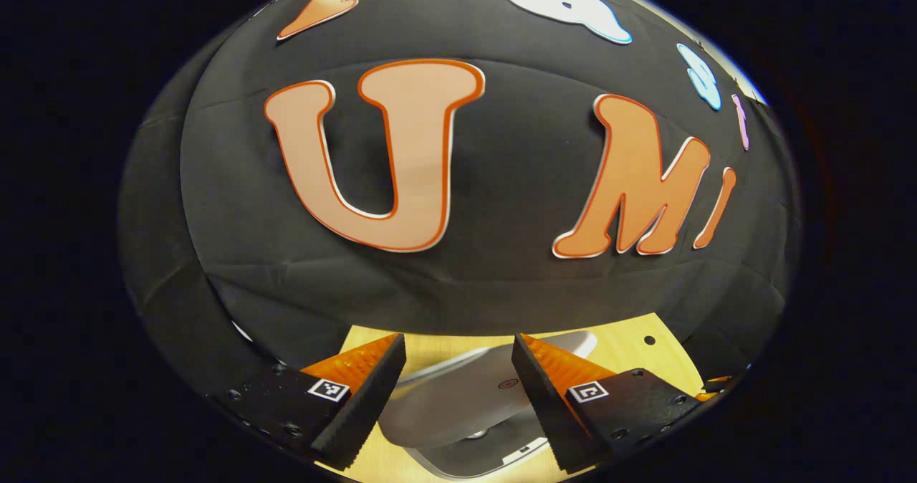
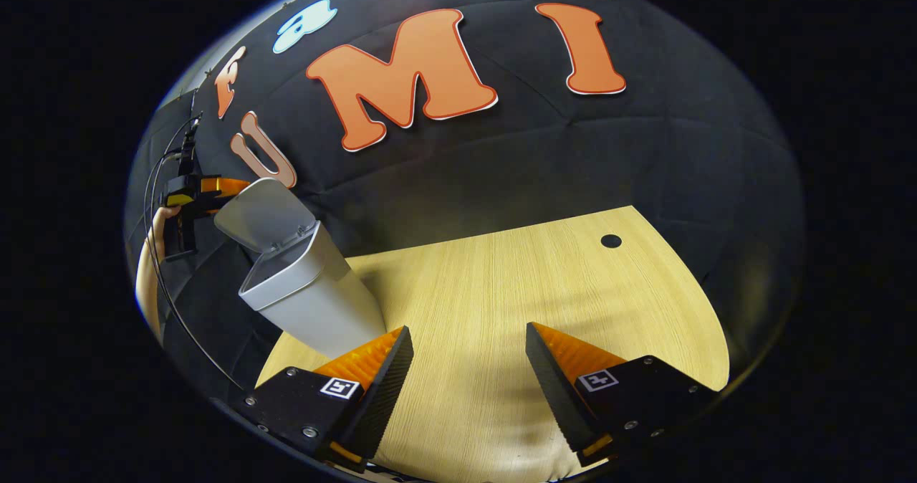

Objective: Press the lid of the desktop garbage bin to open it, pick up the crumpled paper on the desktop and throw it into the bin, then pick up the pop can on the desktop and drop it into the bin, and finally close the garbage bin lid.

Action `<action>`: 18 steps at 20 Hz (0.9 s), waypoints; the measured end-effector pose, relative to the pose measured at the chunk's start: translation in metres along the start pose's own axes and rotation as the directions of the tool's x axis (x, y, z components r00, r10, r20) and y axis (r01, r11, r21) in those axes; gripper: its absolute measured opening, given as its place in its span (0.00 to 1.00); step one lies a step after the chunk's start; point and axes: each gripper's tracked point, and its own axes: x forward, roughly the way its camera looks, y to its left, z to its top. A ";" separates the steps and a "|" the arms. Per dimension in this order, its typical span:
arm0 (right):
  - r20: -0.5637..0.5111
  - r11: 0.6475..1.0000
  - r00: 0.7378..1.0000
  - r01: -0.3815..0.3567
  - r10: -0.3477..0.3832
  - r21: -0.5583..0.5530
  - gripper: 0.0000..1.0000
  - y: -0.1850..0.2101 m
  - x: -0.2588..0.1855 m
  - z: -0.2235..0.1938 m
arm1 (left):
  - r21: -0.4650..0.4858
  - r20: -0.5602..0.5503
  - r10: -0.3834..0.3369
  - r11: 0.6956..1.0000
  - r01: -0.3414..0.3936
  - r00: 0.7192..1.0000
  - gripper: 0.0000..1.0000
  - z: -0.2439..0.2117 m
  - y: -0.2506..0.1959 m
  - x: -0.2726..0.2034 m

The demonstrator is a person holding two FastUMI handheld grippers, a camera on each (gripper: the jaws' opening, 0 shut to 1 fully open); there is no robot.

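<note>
Left gripper view: the left gripper (image 1: 458, 397) hangs above the desktop garbage bin (image 1: 466, 461), looking down over it toward the booth's black cloth wall (image 1: 501, 182). Its jaws stand wide apart with nothing between them. Directly below the gap between the fingers lies the bin's raised lid (image 1: 458, 404), a pale grey rounded panel seen from above, with the bin's rim partly visible beneath it at the bottom edge. The fingers are clear of the lid; whether either tip touches it cannot be told. A strip of the light wooden desktop (image 1: 630, 354) shows behind the bin, with a small dark hole near its far right. Right gripper view: the right gripper (image 2: 466, 390) is held low over the desktop (image 2: 516, 289), jaws likewise wide apart and gripping nothing; bare wood grain shows between and ahead of the fingers. The bin (image 2: 315, 304) stands at the desktop's left edge, near this gripper's left finger and apart from it. It is a grey, tapering container and appears tilted in this lens. Its lid (image 2: 261, 214) is swung up and back on the hinge, so the mouth is open; the interior is dark and its contents cannot be made out. Just beyond the raised lid the left gripper (image 2: 208, 185) appears, held by a hand (image 2: 161, 218) with part of a forearm below it and black cables trailing down. A round dark hole (image 2: 611, 241) marks the desktop's far right.
</note>
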 end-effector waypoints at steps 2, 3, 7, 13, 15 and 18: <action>0.000 1.000 1.000 -0.005 0.005 0.001 0.95 0.000 -0.001 -0.001 | 0.001 -0.003 -0.020 1.000 0.020 1.000 0.95 -0.016 -0.011 -0.004; 0.002 1.000 1.000 -0.006 0.006 -0.001 0.94 -0.001 -0.001 0.000 | -0.001 -0.007 -0.033 0.999 0.033 0.999 0.95 -0.024 -0.016 -0.006; 0.003 1.000 1.000 -0.016 0.016 -0.008 0.95 0.003 -0.003 0.000 | 0.002 -0.027 -0.058 0.998 0.058 0.998 0.95 -0.061 -0.031 -0.012; 0.047 0.999 0.999 0.022 -0.020 -0.043 0.95 -0.005 -0.006 0.007 | -0.004 -0.058 -0.063 0.998 0.063 0.996 0.95 -0.106 -0.044 -0.015; 0.089 0.995 0.994 0.066 -0.060 -0.070 0.94 -0.014 -0.010 0.015 | -0.026 -0.065 -0.070 0.997 0.069 0.995 0.94 -0.118 -0.047 -0.015; 0.125 0.990 0.988 0.104 -0.091 -0.097 0.95 -0.022 -0.016 0.024 | 0.010 -0.072 -0.018 1.000 0.019 0.997 0.95 -0.129 -0.042 -0.012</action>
